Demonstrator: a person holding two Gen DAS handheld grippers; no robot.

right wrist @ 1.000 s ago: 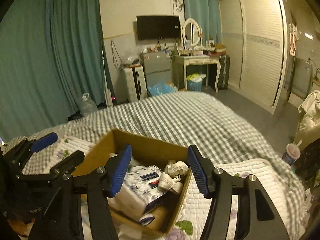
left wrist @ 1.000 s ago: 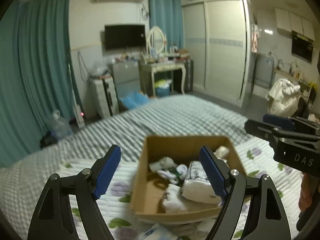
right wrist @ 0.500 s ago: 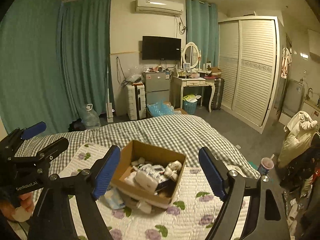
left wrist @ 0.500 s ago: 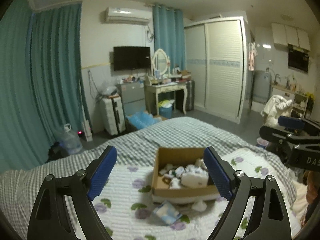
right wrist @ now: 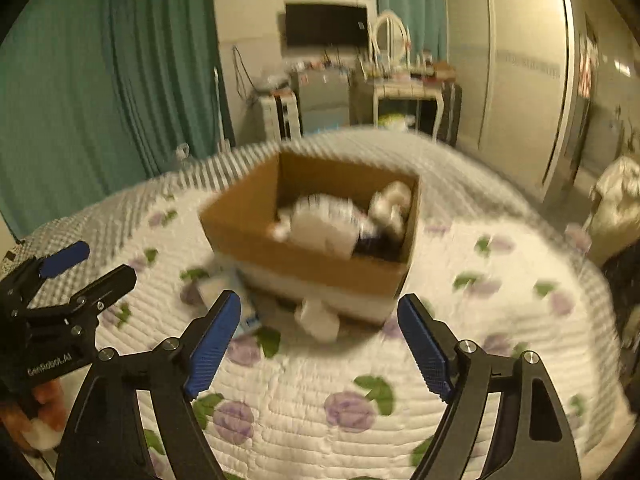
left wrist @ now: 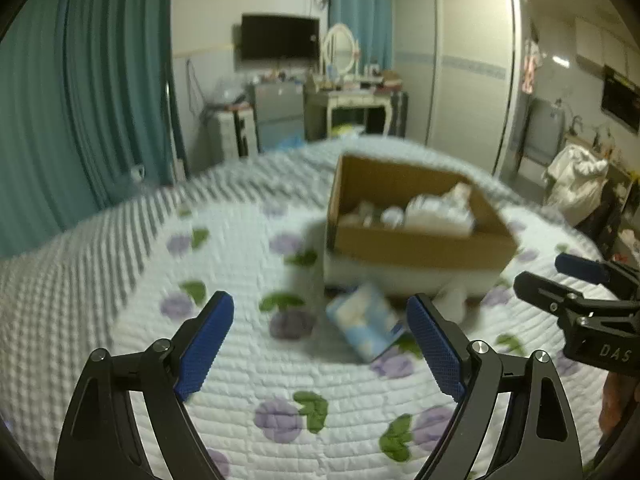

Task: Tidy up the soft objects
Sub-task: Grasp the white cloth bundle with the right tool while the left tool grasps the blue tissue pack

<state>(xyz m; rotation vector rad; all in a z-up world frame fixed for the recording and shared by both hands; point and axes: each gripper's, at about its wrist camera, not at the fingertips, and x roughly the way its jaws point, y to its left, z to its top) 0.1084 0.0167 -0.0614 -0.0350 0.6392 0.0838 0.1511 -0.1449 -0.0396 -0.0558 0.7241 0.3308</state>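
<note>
A brown cardboard box (left wrist: 420, 246) (right wrist: 304, 260) stands on the flowered quilt and holds several white soft items, among them a white pack (right wrist: 324, 228). A light blue soft pack (left wrist: 366, 326) (right wrist: 248, 316) lies on the quilt in front of the box. A small white soft item (right wrist: 318, 318) (left wrist: 454, 300) lies at the box's near side. My left gripper (left wrist: 320, 344) is open and empty above the quilt, just short of the blue pack. My right gripper (right wrist: 320, 340) is open and empty, just short of the white item.
The bed's flowered quilt (left wrist: 280, 380) meets a grey checked blanket (left wrist: 120, 232) at the far side. Teal curtains (left wrist: 80, 100), a dresser (left wrist: 352, 108) and a wardrobe (left wrist: 468, 68) stand beyond. White clothes (left wrist: 576, 176) pile at the right.
Both grippers pulled back from over the box, then moved in low toward the quilt in front of it. Both stayed open and empty.
</note>
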